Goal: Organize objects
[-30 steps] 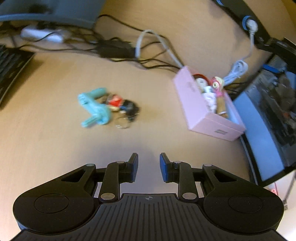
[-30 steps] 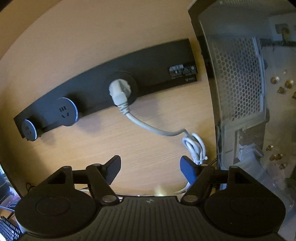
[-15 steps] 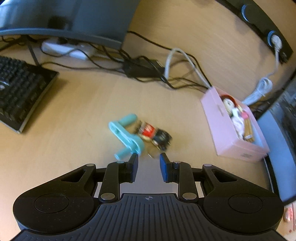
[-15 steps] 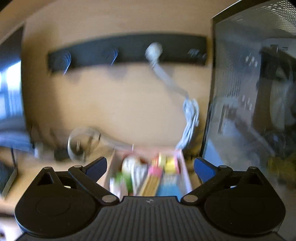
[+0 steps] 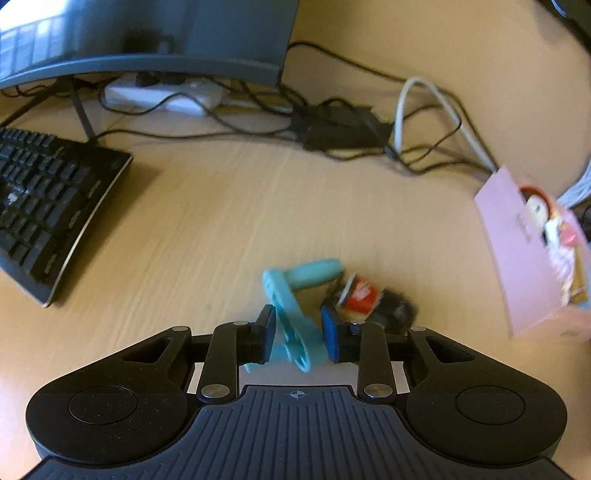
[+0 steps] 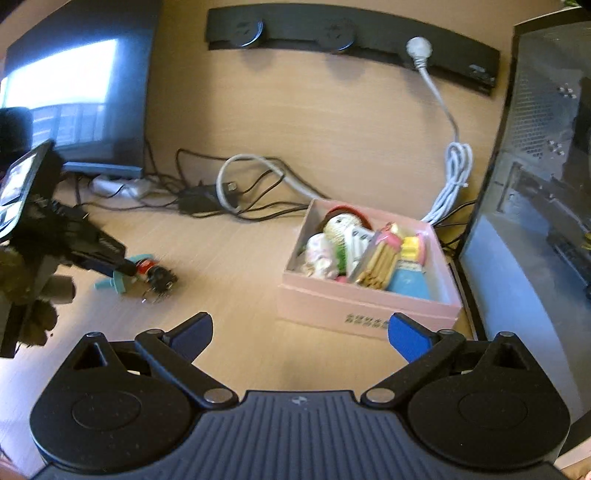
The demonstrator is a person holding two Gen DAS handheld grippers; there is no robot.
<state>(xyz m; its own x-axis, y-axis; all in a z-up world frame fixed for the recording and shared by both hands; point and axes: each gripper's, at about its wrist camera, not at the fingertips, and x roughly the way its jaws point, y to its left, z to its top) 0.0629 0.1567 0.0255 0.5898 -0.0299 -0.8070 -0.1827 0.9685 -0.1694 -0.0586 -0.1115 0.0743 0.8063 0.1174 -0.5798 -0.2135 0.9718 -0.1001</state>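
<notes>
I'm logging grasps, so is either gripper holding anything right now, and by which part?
The left gripper has its fingers either side of the teal tool at its flat perforated arm; a firm clamp cannot be told. The right gripper is open, empty.

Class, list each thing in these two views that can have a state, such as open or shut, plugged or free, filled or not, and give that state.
left gripper: fingers either side of the teal tool, grip unclear.
right gripper: open wide, holding nothing.
teal tool: lying on the desk, between the left fingers.
pink box: open-topped, filled with toys.
white plug: plugged into the black socket strip.
monitor: switched on.
</notes>
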